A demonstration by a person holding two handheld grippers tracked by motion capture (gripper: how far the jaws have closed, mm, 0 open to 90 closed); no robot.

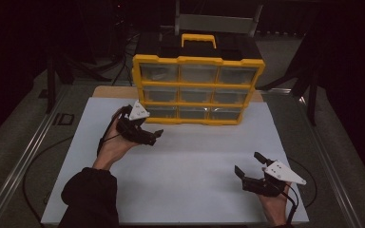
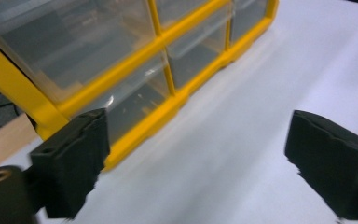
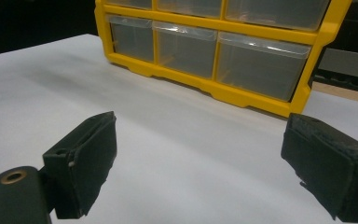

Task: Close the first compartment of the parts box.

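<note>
Drawer organizer (image 1: pixel 198 90), clear drawers w/ contents unclear, left claw (image 1: pixel 158 134) & right claw (image 1: pixel 249 164) wide open, empty.

text: none legible | labels: none | cabinet (image 1: pixel 198 61): no readable markings

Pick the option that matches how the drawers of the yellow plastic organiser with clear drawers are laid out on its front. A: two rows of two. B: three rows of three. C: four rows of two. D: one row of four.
B: the yellow plastic organiser with clear drawers shows three rows of three drawers in the high view.
</note>
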